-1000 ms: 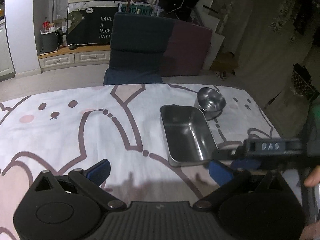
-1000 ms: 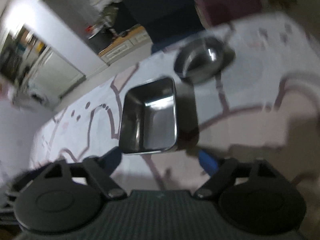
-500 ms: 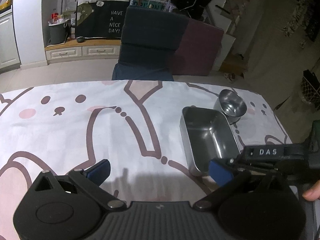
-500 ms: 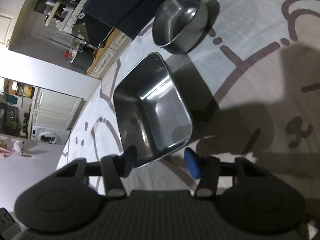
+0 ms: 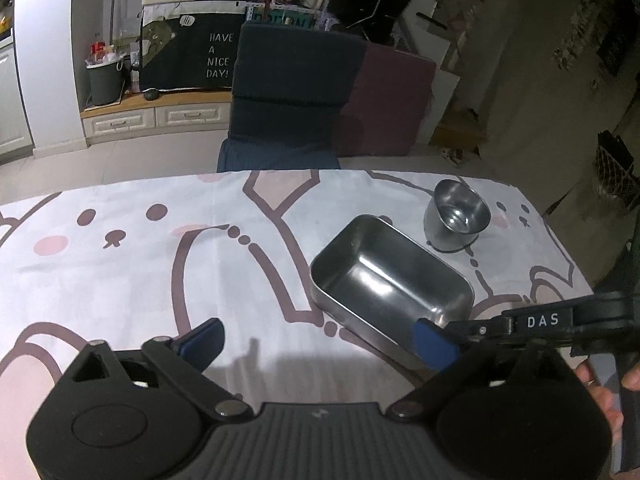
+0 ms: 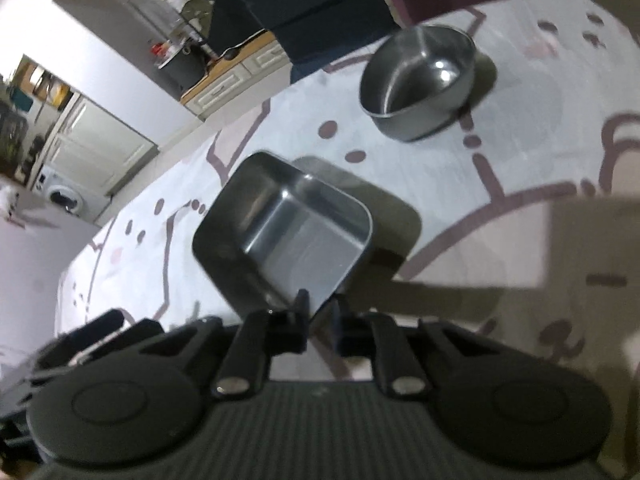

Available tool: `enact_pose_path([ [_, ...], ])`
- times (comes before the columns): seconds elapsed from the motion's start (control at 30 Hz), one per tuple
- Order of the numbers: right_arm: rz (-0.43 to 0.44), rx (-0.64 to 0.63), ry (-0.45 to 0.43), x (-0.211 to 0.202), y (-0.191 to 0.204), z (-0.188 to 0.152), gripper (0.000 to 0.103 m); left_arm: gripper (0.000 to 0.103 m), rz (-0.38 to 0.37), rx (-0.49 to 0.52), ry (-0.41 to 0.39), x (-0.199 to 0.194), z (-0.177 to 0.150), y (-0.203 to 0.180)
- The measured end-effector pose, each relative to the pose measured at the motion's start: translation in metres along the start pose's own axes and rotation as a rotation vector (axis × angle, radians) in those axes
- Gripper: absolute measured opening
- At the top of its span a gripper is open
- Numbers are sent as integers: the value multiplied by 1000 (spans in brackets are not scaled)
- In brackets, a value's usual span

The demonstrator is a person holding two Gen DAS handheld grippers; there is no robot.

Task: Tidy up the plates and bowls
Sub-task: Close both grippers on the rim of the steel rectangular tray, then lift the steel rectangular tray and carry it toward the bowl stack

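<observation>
The step in hand looks like the pick-up of the rectangular steel tray [image 5: 390, 288], which sits on the desk [image 5: 160, 264] under its rabbit-print cloth. The right gripper [image 6: 320, 312] has just been closing, and its jaws are now pinched on the tray's near rim, one pad inside the wall and one outside, at the corner nearest the camera. In the left wrist view the same gripper comes in from the right side of the tray, its blue pad [image 5: 434, 342] laid against the near end wall. The tray may already be tipped up slightly at that end; the blur in the right wrist view leaves this uncertain.

The round steel bowl [image 5: 456, 216] stands apart from the tray, just beyond its far end, toward the desk's far right corner. Nothing is inside either vessel.

The left gripper [image 5: 316, 340] hangs over bare cloth to the left of the tray's near end, its jaws spread wide with nothing between them.

The next move probably calls for lifting the tray by that single rim hold. A pinch on one corner of smooth metal could let the tray swing or slip, so a slow, level lift seems wise, with the free left gripper ready to steady the tray's left wall or to go for the bowl beyond the tray.
</observation>
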State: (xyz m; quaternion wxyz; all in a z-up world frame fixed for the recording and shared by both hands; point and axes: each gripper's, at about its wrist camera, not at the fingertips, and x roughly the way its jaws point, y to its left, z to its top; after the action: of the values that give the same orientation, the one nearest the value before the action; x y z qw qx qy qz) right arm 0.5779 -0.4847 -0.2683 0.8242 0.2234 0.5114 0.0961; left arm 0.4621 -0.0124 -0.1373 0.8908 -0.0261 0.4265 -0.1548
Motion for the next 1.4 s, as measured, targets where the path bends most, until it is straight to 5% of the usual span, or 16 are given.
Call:
enact_pose_path([
  [0.37, -19, -283, 2, -6, 12, 0, 6, 58, 18, 27, 39, 32, 9, 3],
  [0.6, -16, -294, 10, -6, 10, 3, 4, 8, 41, 30, 87, 52, 5, 2],
  [0.97, 15, -272, -20, -17, 9, -1, 4, 2, 27, 27, 47, 30, 6, 3],
  [1.4, 136, -297, -65, -67, 62, -27, 4, 3, 73, -11, -31, -80, -9, 31],
])
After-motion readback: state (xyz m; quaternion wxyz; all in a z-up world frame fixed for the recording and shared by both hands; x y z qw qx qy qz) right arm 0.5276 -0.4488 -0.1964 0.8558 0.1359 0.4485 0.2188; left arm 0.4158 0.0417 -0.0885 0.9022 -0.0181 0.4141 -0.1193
